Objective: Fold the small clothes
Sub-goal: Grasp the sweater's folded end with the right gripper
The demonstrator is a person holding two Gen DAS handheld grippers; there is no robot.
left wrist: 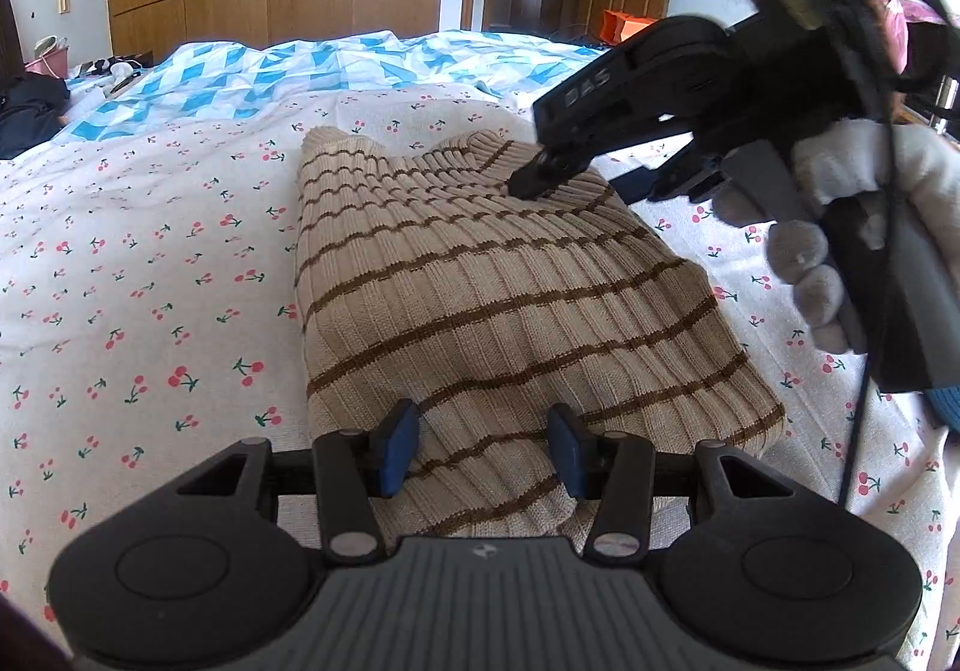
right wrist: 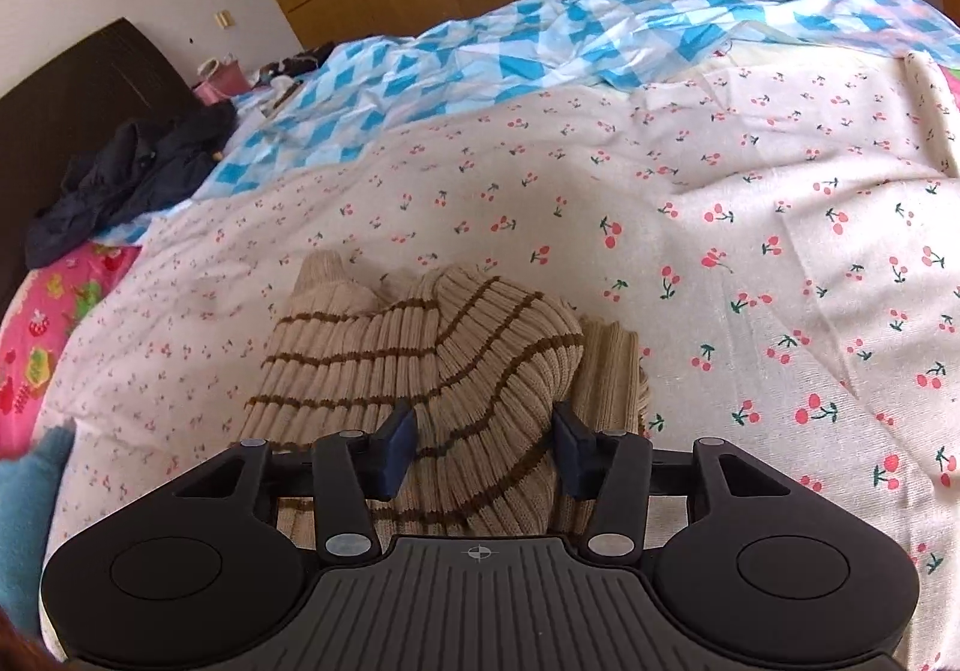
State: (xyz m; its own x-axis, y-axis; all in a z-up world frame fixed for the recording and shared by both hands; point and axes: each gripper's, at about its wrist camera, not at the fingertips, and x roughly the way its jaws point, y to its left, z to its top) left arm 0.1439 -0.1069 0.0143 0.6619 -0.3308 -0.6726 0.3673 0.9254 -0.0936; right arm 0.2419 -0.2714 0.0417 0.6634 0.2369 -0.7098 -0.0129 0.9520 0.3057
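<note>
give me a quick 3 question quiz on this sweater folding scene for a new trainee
1. True or false: the striped sweater lies on the cherry-print sheet.
2. Multiple choice: where do the right tongs meet the sweater in the left wrist view? A) at its near hem B) at its far end C) not at all
3. Fill in: the left tongs are ____ with knit fabric between the two blue pads.

Key
1. True.
2. B; their tip presses on the far end of the sweater.
3. Open; the pads stand apart on either side of the near edge, not clamped.
</note>
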